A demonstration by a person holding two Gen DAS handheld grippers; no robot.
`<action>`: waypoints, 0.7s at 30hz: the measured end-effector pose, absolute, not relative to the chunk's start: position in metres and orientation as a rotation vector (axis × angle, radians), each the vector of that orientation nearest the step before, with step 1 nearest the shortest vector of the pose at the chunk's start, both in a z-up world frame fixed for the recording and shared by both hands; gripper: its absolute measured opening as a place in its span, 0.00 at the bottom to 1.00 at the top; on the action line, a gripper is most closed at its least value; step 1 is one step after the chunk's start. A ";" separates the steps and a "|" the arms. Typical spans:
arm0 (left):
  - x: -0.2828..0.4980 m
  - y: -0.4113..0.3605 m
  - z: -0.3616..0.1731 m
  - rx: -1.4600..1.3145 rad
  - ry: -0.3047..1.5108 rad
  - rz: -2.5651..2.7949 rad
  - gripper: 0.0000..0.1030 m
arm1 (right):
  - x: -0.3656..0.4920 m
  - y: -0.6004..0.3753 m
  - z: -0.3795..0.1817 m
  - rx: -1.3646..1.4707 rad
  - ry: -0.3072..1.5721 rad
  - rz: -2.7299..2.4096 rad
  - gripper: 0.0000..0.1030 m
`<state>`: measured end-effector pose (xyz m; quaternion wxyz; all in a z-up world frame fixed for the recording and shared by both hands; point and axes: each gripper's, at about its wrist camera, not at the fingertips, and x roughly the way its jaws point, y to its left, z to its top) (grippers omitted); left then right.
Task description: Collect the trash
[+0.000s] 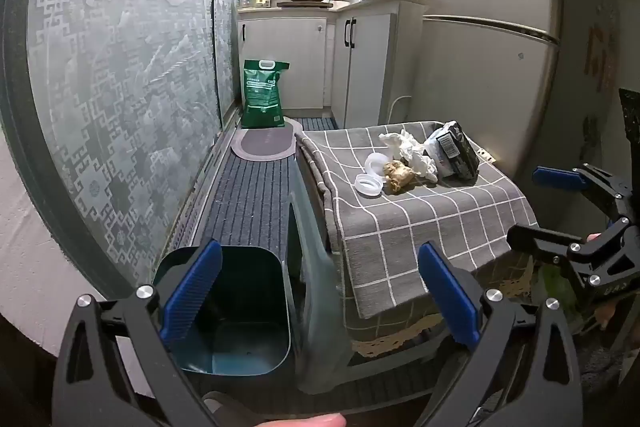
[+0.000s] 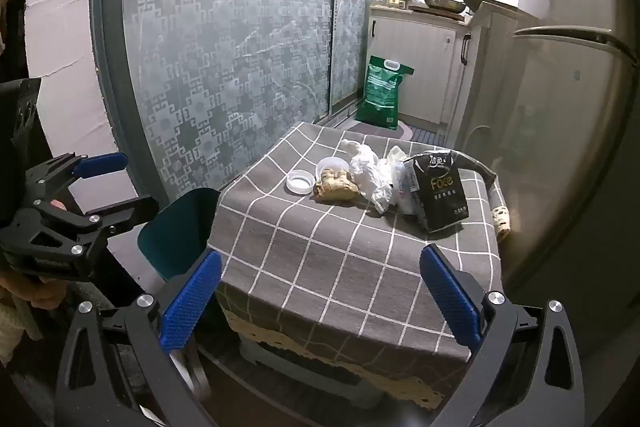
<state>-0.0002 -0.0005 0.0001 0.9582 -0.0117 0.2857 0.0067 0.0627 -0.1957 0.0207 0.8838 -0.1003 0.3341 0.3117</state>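
Left gripper [image 1: 320,301]: was held low over the floor, blue-padded fingers [image 1: 191,297] spread wide apart, nothing gripped between them.
Right gripper [image 2: 320,301]: was held at the near edge of the small table, fingers [image 2: 450,297] likewise spread wide, nothing gripped.
Trash bin [image 1: 230,311]: a dark teal bin was seen standing open on the floor just left of the table, directly under the left gripper; its inside appeared bare.
Bin lid [image 1: 320,267]: a pale translucent panel was seen raised upright between the bin and the table.
Table [image 2: 340,259]: was covered by a grey checked cloth with a lace trim hanging at the front.
Trash on the table: a cluster was gathered toward the far side, well apart from both grippers.
Lids: two white round plastic lids [image 2: 300,181] were set at the left of the cluster, side by side.
Ginger piece [image 2: 336,185]: a tan knobbly lump was laid touching the lids.
Crumpled tissue [image 2: 370,169]: white paper was bunched just right of the ginger.
Tissue packet [image 2: 440,193]: a black packet was propped upright at the right end.
Background: a green sack [image 1: 263,95] was seen standing on the floor before white cabinets [image 1: 296,63].
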 end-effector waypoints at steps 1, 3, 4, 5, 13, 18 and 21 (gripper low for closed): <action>0.000 -0.001 0.000 -0.025 0.580 0.014 0.97 | 0.062 -0.196 0.020 -0.209 0.696 0.648 0.97; -0.001 -0.003 0.001 -0.025 0.579 0.014 0.97 | 0.062 -0.195 0.019 -0.210 0.699 0.646 0.97; -0.002 -0.004 0.001 -0.024 0.578 0.012 0.97 | 0.062 -0.196 0.021 -0.208 0.690 0.648 0.97; -0.003 -0.006 0.002 -0.022 0.577 0.011 0.97 | 0.063 -0.196 0.021 -0.207 0.691 0.647 0.97; 0.000 -0.003 0.000 -0.037 0.584 0.011 0.97 | 0.065 -0.195 0.022 -0.208 0.689 0.645 0.97; 0.000 -0.007 -0.001 -0.035 0.585 0.010 0.97 | 0.063 -0.196 0.021 -0.213 0.685 0.645 0.97; -0.001 -0.003 0.000 -0.038 0.584 0.007 0.97 | 0.062 -0.197 0.020 -0.210 0.682 0.645 0.97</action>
